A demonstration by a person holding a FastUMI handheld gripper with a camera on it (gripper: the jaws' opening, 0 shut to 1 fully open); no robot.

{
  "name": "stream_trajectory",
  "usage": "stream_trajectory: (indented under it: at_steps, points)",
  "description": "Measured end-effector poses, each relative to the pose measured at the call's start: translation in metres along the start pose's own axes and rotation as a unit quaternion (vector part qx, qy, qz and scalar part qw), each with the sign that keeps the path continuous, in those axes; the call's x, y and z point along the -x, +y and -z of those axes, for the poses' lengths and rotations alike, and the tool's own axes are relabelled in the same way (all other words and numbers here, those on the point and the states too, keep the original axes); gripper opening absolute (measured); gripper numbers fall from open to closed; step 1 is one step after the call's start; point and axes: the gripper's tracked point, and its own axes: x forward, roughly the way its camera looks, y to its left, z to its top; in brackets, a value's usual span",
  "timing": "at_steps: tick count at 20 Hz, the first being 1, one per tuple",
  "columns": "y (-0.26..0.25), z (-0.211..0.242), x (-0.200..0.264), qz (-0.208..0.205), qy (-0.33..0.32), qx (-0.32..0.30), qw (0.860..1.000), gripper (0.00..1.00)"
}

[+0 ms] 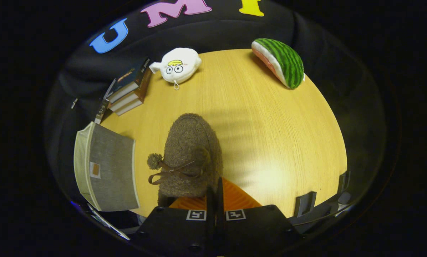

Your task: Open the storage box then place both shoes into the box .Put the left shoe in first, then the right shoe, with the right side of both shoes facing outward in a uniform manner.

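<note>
- Storage box point(106, 167): grey fabric, lying on the counter point(270, 142) left of the shoe, lid apparently not yet opened.
- Books point(129, 91), white plush point(179, 66): beyond, clutter.
- Shoe point(192, 157): brown fuzzy, bow-laced, toe pointing away.
- Tool point(215, 200): pressed together on shoe's heel rim, seemingly for carrying.
- Watermelon plush point(281, 62): far right.

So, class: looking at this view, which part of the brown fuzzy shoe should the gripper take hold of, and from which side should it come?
Probably the heel collar. The brown fuzzy shoe points its toe away across the table, with its heel end and opening nearest the gripper. Coming from behind the heel gives a thin rim to pinch, whereas the toe is broad and rounded. The fingers look shut on the heel edge now, though the contact is hidden.
</note>
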Motion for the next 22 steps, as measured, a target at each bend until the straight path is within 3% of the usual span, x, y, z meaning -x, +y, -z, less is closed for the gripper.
stream_trajectory:
  at_steps: [8,15,22]
  points:
    - [0.138,-0.031,0.053,-0.091,-0.002,0.023,0.996,0.05]
    - [0.238,-0.017,0.061,-0.130,0.026,0.025,0.991,0.05]
    - [0.286,0.010,0.030,-0.108,0.061,0.042,0.991,0.05]
